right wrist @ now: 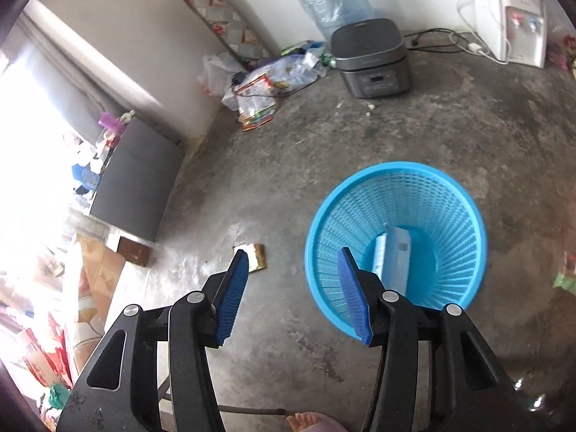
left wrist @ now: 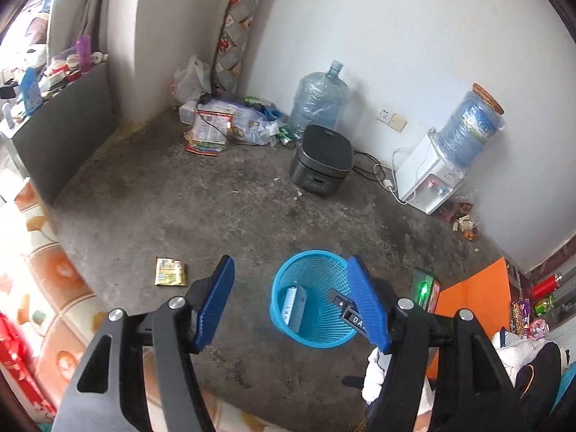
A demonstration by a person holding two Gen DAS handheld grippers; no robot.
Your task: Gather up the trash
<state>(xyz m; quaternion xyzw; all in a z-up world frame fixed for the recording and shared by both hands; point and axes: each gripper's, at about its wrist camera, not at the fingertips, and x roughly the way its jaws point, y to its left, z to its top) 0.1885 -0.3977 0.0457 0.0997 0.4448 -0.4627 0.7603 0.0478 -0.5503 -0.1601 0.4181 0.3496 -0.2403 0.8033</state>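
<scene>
A blue mesh basket (left wrist: 288, 270) stands on the concrete floor with a white and blue carton (left wrist: 295, 302) leaning inside it. A yellow wrapper (left wrist: 171, 271) lies flat on the floor to its left. My left gripper (left wrist: 289, 259) hangs above the basket's near rim, open, with nothing between its blue pads. In the right wrist view the basket (right wrist: 324, 223) holds the same carton (right wrist: 394, 259). My right gripper (right wrist: 294, 252) is open and empty over the floor just left of the basket. The yellow wrapper (right wrist: 257, 257) shows just past its left fingertip.
A grey rice cooker (left wrist: 320, 160), a water jug (left wrist: 318, 100) and a white water dispenser (left wrist: 432, 176) stand along the far wall. Wrappers and bags pile up in the corner (left wrist: 216, 122). An orange board (left wrist: 475, 288) is at the right, a grey cabinet (left wrist: 68, 136) at the left.
</scene>
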